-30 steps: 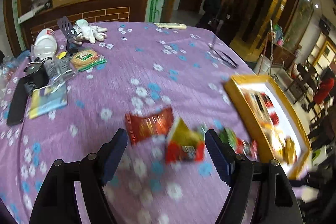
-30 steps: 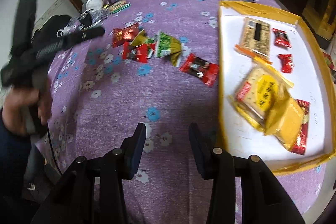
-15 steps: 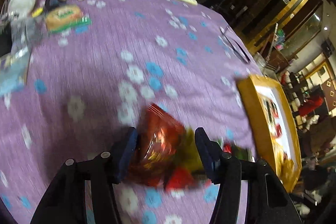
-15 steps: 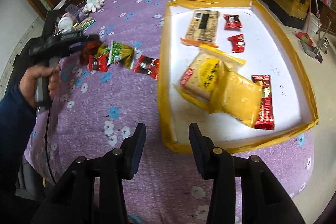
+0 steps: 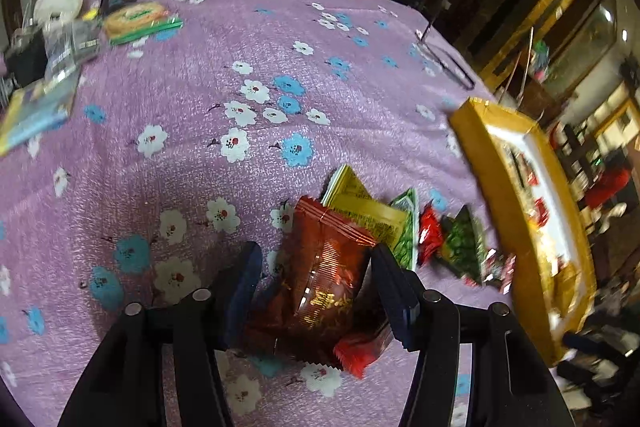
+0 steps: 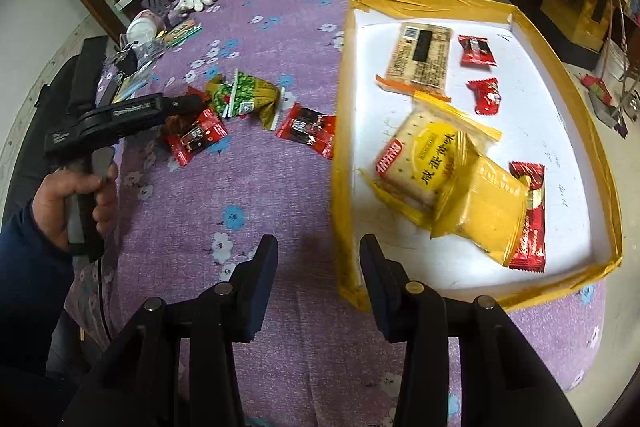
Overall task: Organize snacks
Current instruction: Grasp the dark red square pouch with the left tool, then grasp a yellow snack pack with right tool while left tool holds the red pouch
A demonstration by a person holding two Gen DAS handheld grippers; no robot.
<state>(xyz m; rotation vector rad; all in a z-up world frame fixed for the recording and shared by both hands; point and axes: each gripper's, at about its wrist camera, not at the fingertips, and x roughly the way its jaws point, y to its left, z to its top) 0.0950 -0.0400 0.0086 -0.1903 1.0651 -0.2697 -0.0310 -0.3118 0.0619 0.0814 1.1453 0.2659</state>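
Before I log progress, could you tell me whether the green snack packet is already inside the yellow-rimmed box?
No, the green snack packet lies on the purple tablecloth, left of the yellow-rimmed box.

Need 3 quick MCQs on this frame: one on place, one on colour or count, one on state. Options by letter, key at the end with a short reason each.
1. Where is the dark red snack packet?
A. between the left gripper's fingers
B. in the tray
C. beside the white gloves

2. What colour is the tray's rim?
A. blue
B. yellow
C. black

3. What is the right gripper doing?
A. clamping a cracker pack
B. pressing on the tray's floor
C. hovering open, holding nothing

Key: 1 A, the packet sits between the two fingers in the left wrist view. 2 B, yellow tape edges the white floor. 3 C, only tablecloth and tray edge show in the gap.
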